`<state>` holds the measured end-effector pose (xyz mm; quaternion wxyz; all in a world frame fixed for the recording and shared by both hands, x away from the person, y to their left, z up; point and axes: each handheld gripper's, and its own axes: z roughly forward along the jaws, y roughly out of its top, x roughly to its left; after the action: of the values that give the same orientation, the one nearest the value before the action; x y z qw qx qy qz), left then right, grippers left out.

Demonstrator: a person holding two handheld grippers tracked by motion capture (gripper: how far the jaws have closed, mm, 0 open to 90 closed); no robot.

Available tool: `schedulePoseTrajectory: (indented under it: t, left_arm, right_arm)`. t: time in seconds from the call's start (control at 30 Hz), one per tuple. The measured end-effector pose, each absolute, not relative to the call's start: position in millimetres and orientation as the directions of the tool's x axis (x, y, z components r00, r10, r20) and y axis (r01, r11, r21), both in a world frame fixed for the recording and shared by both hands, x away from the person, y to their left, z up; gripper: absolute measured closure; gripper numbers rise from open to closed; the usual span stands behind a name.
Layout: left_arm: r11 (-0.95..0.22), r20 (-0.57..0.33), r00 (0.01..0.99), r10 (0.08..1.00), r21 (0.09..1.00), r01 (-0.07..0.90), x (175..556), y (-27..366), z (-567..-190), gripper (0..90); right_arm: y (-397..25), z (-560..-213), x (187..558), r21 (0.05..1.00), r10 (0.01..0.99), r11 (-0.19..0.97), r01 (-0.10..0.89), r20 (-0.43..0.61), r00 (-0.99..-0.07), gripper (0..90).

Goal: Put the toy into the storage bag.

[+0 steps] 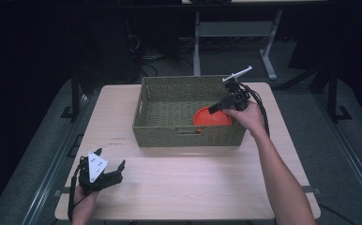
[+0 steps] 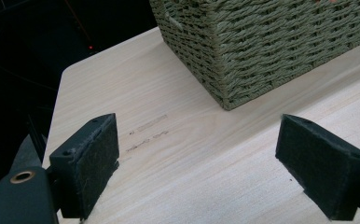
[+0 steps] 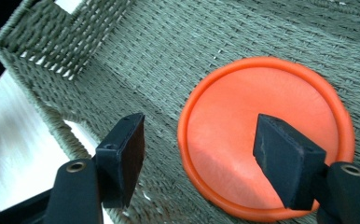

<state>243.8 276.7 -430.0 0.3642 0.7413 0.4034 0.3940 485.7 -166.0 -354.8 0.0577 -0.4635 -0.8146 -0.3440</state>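
Desk (image 1: 184, 187): pale wood-grain top, with faint dark marks printed on it just off the basket's near-left corner.
Basket (image 1: 188, 136): green woven rectangle with cut-out handles, standing on the far half of the desk — the landmark for the rest.
Orange disc (image 1: 212, 118): round, raised rim, lying flat on the basket floor at the near-right end, close to the near wall. In the right gripper view the disc (image 3: 262, 135) shows whole but for what the jaw covers.
Right tongs (image 1: 215, 108): held in the person's right hand (image 1: 247, 115) over the basket's right end, pointing down and in toward the disc. Released — in the right gripper view the tongs (image 3: 199, 154) stand with jaws wide apart, one over the woven floor beside the disc, the other over the disc's face; whether that jaw touches it cannot be told.
Left tongs (image 1: 109, 165): held in the left hand (image 1: 84, 204) low over the desk, well clear of the basket's near-left corner. Released — the left gripper view shows the tongs (image 2: 197, 163) with jaws spread wide over bare wood, the basket corner (image 2: 225, 93) ahead of them.
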Motion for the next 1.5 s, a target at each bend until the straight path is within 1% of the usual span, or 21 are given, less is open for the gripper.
schedulePoseTrajectory:
  t: [0.1,0.6,0.73,0.97,1.17,1.5]
  left_arm:
    - [-0.412,0.292,0.365,0.884,0.857,0.310,244,276,-430,12.8]
    - [-0.408,0.290,0.363,0.886,0.858,0.311,243,277,-430,12.8]
    - [-0.411,0.292,0.364,0.885,0.857,0.312,243,277,-430,12.8]
    - [-0.413,0.295,0.365,0.883,0.856,0.310,243,276,-430,12.8]
    - [-0.413,0.294,0.363,0.884,0.856,0.311,243,277,-430,12.8]
    - [-0.412,0.294,0.361,0.885,0.856,0.314,243,277,-430,12.8]
  right_arm:
    - [-168,-353,483,0.508,0.711,0.332,0.795,0.419,-0.565,31.8]
    - [-170,-337,465,0.543,0.682,0.355,0.761,0.406,-0.608,31.9]
    - [-174,-333,459,0.556,0.669,0.338,0.759,0.426,-0.609,31.9]
    - [-180,-325,449,0.568,0.664,0.340,0.750,0.420,-0.619,31.2]
    - [-187,-324,441,0.576,0.664,0.336,0.745,0.416,-0.621,29.3]
    - [-198,-329,428,0.590,0.665,0.329,0.737,0.410,-0.625,29.2]
